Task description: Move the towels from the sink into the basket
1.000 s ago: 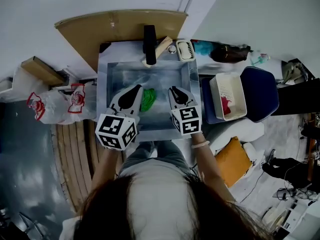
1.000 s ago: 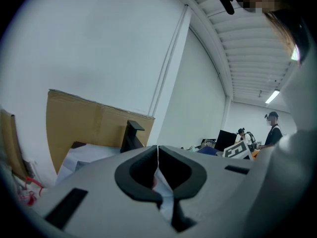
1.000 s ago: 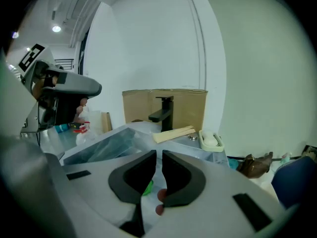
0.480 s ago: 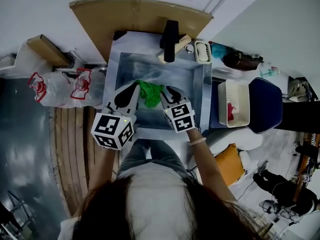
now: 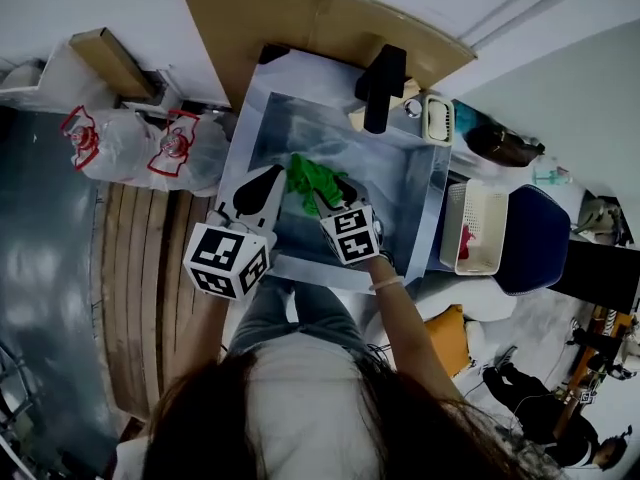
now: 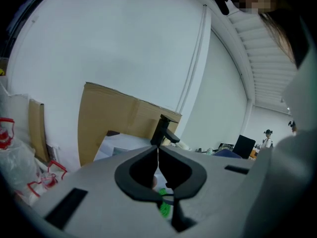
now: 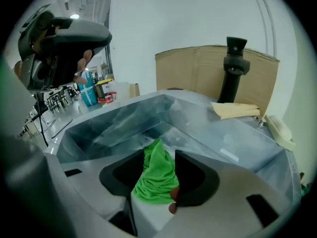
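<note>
Reaching gripper: right gripper (image 7: 159, 155) pointed down into the sink (image 5: 405, 203); its jaws stood fairly wide and had just been opening.
Between right jaws: green towel (image 7: 157, 175), bunched with a peak sticking up, sat in the gap. The pads flanked it and no squeeze was visible.
Left gripper (image 6: 157, 151): jaws closed tip to tip with nothing between them. It hung over the near-left part of the sink, just left of the towel.
Towel place: on the sink floor, left of middle, between the two grippers in the head view and closer to the right one.
Sink build: metal basin with steep shiny walls.
Faucet (image 5: 380, 86): black and upright, at the far rim of the sink.
Basket (image 5: 455, 203): white and perforated, just right of the sink, apart from both grippers. A red item (image 5: 467, 240) lay inside.
Chair (image 5: 535, 238): blue, just right of the basket.
Cardboard (image 5: 300, 13): brown sheet beyond the far side of the sink, against the wall.
Plastic bags (image 5: 140, 148): white with red print, left of the sink.
Person (image 5: 300, 408): stood at the near side of the sink, arms forward, one gripper in each hand.
</note>
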Motion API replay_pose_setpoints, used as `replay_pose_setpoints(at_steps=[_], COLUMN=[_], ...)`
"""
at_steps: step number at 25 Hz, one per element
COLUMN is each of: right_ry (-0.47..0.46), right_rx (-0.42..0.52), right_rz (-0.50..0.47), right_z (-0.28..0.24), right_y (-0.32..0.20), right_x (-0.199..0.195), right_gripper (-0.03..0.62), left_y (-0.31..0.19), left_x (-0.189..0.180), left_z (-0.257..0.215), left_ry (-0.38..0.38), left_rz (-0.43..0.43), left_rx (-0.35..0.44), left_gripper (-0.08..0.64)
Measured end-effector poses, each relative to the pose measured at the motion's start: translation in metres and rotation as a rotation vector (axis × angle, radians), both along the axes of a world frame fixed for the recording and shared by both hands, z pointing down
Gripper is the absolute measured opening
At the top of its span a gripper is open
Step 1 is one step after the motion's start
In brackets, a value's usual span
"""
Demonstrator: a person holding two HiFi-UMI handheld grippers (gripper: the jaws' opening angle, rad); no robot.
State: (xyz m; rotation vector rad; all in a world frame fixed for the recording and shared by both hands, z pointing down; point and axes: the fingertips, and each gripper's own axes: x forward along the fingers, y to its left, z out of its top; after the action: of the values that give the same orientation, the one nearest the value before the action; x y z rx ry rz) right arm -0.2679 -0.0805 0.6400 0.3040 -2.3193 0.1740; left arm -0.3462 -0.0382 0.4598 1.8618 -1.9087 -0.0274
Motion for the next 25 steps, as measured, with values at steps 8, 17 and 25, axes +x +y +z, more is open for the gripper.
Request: replay_pose_setpoints(at_steps=[8,17,25], right_ry=[0.066,0.124,0.178], right_rx=[-0.010,-0.037,-0.064], right_rz=[-0.057,-0.108,-0.081], right_z=[0.036,0.065,0.090], right_y=[0.002,0.004,0.006], right_x=[-0.012,-0.020,-0.022], right_gripper=[0.233,0.258,0.273], left_y=[0.007,0.006,0.009], left_x=[-0.009,-0.014,-0.017], left_z=[0.011,0.021,0.025], left_ry=[0.013,0.002,-0.002], left_rz=[-0.039,-0.048,-0.065], left_rx=[-0.013,-0.023,-0.034], left_gripper=[0.009,0.009,0.009])
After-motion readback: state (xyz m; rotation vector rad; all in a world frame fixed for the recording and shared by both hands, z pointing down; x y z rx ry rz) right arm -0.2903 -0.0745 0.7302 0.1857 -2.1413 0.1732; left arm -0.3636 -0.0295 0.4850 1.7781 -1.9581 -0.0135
